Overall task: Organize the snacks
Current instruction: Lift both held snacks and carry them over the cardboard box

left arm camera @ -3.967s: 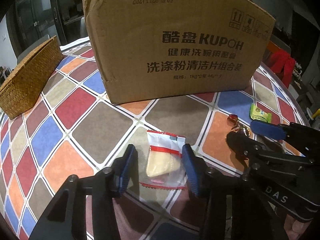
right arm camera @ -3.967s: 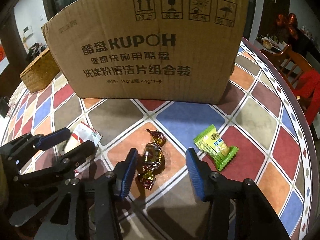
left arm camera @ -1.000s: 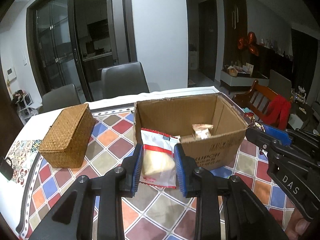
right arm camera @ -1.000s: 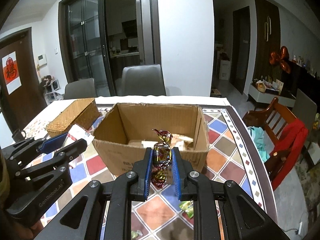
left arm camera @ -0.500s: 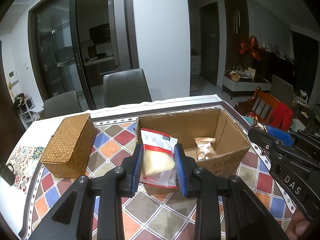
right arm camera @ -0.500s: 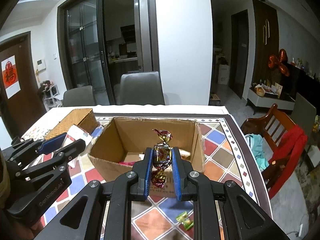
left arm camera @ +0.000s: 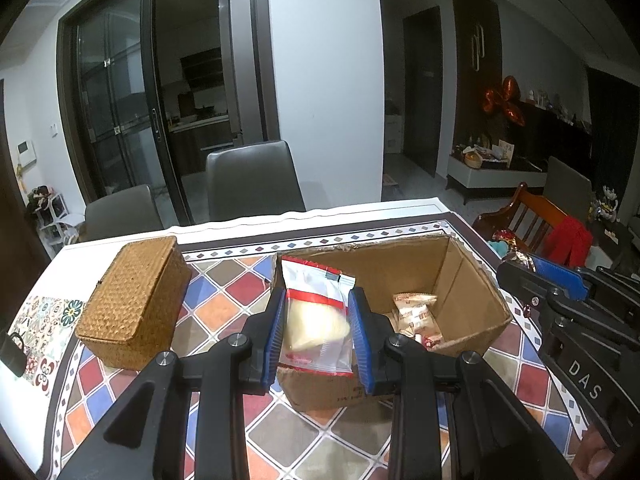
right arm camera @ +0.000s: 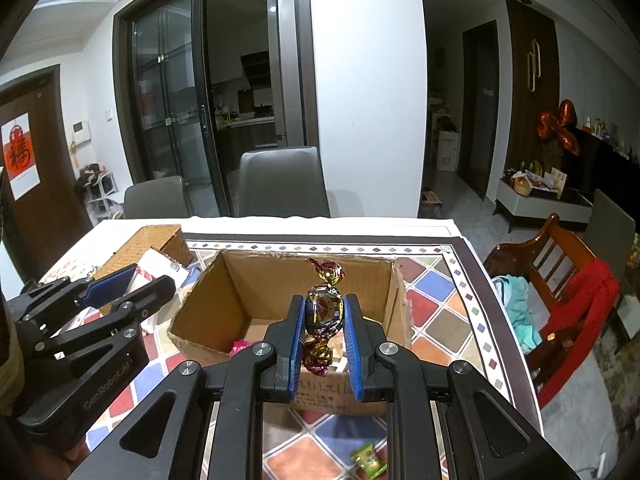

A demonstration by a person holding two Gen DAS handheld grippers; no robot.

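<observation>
My left gripper is shut on a clear packet with red stripes and a pale yellow snack, held above the near left edge of the open cardboard box. My right gripper is shut on a foil-wrapped dark red and gold candy, held above the near wall of the same box. Wrapped snacks lie on the box floor. A pink wrapper shows inside too. Each gripper shows in the other's view: the right one and the left one.
A woven wicker box stands left of the cardboard box on the checkered tablecloth. A green candy lies on the table in front of the box. Grey chairs stand behind the table, a wooden chair with red cloth to the right.
Both grippers have moved forward and a little higher over the box while holding their snacks. The box interior shows more fully now.
</observation>
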